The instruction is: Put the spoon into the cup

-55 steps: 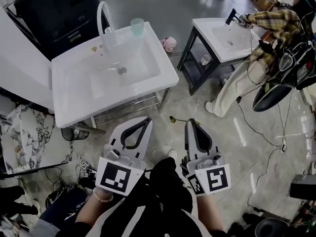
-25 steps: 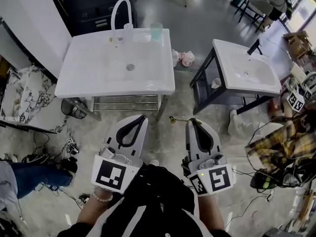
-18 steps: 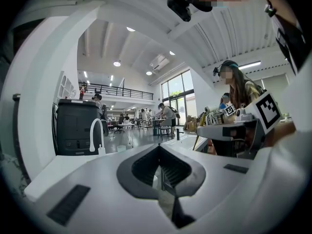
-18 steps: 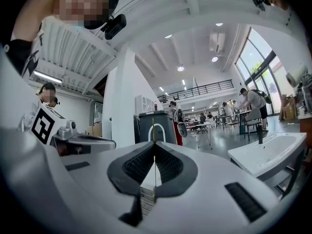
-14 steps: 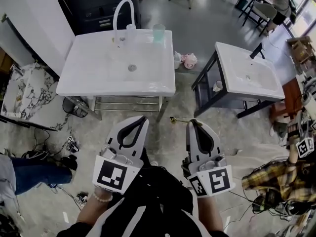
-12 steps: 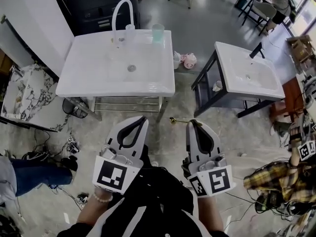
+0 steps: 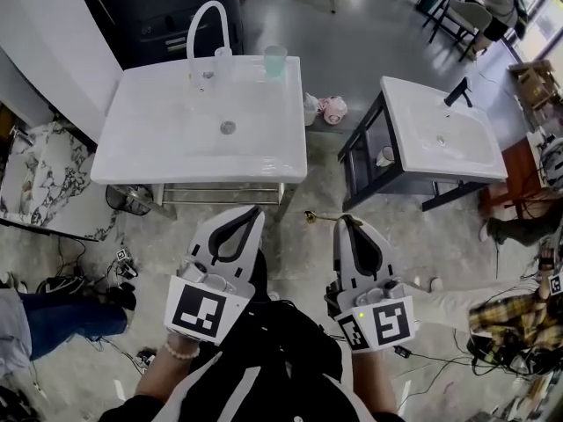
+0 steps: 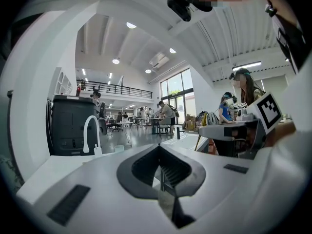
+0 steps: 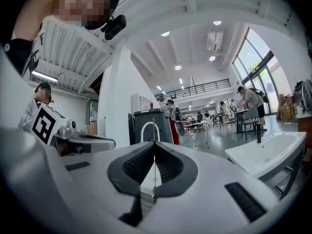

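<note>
A thin gold spoon [image 7: 318, 218] is pinched by its handle in my right gripper [image 7: 345, 221], and it sticks out to the left over the floor. In the right gripper view the spoon [image 9: 154, 130] shows edge-on as a fine line between the shut jaws. The pale green cup [image 7: 275, 60] stands upright at the back right corner of the white sink [image 7: 158, 139], well ahead of both grippers. In the left gripper view the cup [image 8: 119, 148] is small and far off. My left gripper [image 7: 253, 211] is shut with nothing in it, just short of the sink's front edge.
A curved white faucet [image 7: 204, 33] and a small clear bottle [image 7: 223, 60] stand beside the cup. A second sink [image 7: 440, 134] on a dark frame is at the right. A pink toy [image 7: 332, 108] lies on the floor between them. Cables and people are at the edges.
Both grippers have moved a little toward the sink, whose front edge now lies closer to their tips. The spoon stays gripped. A person in plaid has moved off to the right.
</note>
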